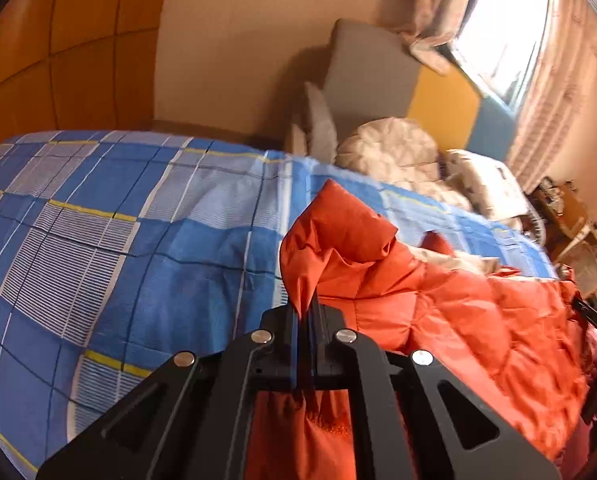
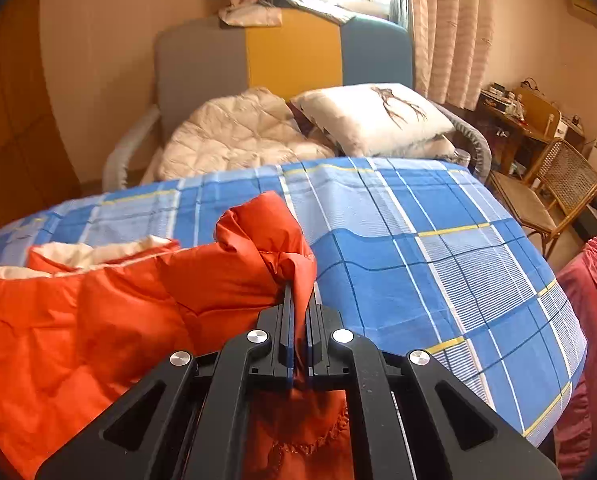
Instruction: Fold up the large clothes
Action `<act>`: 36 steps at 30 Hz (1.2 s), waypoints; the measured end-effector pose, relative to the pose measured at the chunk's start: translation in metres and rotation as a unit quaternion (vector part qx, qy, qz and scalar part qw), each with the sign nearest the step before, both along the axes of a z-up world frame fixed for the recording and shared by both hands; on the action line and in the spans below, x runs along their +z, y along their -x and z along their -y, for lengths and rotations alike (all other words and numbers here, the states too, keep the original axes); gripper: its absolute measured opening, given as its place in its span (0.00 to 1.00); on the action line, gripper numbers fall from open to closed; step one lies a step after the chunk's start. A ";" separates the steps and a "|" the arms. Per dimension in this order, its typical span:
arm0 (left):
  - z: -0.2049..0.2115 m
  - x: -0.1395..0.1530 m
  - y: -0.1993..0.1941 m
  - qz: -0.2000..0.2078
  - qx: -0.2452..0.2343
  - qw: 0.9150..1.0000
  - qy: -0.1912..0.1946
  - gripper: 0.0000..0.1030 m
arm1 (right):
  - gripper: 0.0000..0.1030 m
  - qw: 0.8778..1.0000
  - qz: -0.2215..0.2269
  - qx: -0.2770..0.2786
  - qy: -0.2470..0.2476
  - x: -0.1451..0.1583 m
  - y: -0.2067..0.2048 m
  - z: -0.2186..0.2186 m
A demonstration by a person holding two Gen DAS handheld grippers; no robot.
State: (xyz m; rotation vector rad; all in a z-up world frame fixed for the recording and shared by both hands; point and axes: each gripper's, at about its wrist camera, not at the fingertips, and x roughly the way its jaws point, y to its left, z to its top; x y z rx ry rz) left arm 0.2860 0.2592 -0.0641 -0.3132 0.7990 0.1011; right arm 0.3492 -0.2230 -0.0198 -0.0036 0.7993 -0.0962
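Observation:
An orange quilted down jacket (image 1: 478, 312) lies on a bed covered with a blue checked sheet (image 1: 118, 240). My left gripper (image 1: 307, 304) is shut on a bunched edge of the jacket, with fabric standing up above the fingers and hanging below them. My right gripper (image 2: 300, 300) is shut on another edge of the same jacket (image 2: 98, 320). The jacket spreads to the left of the right gripper, and its cream lining (image 2: 78, 250) shows at the far edge. The sheet (image 2: 438, 260) is bare to the right.
At the head of the bed stand a grey, yellow and blue headboard (image 2: 290, 52), a cream quilt (image 2: 234, 136) and a pillow (image 2: 378, 116). A wicker chair (image 2: 554, 192) and a cluttered desk (image 2: 518, 116) stand right of the bed. A wooden wardrobe (image 1: 58, 40) stands on the left.

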 end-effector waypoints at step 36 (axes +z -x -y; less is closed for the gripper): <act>0.167 0.025 0.006 0.032 -0.138 0.989 -0.042 0.44 | 0.68 0.995 0.024 0.087 -0.032 0.008 0.066 -0.100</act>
